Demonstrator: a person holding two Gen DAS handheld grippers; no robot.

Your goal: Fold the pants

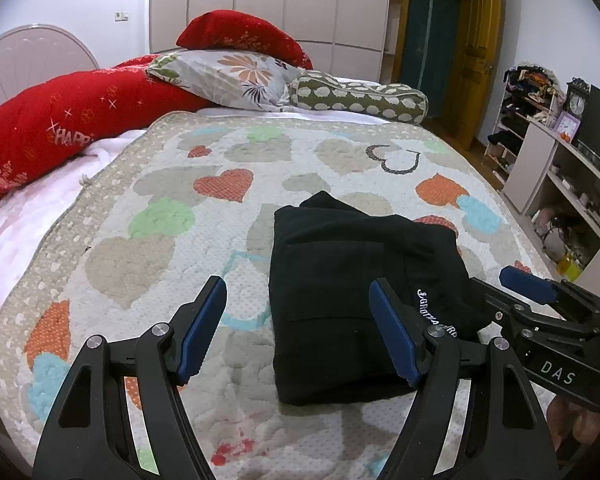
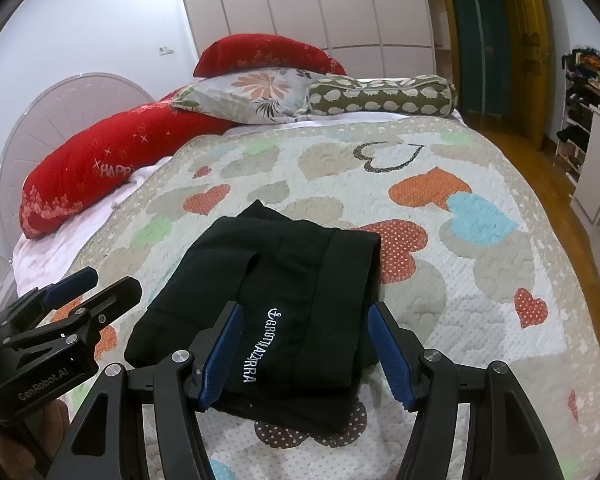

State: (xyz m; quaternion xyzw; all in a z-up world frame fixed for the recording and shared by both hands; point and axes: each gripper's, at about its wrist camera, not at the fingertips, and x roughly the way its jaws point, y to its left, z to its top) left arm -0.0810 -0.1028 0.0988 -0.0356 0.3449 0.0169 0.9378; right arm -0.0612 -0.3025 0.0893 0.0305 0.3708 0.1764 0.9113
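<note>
My black pants [image 2: 268, 296] lie in a compact folded stack on the heart quilt [image 2: 480, 280] of the bed, so the folding looks done to me. I hold my left tongs [image 1: 296, 328] spread wide and empty above the stack's left edge, nothing touching the pads. My right tongs [image 2: 306, 354] stand part-open over the near end at 6 o'clock, straddling the white lettering without pinching. The pillows [image 2: 260, 96] sit at 12 o'clock, well apart.

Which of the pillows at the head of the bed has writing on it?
The long red pillow on the left side. It bears pale letters reading "HAPP"; the floral pillow, the spotted bolster and the other red pillow show none.
</note>
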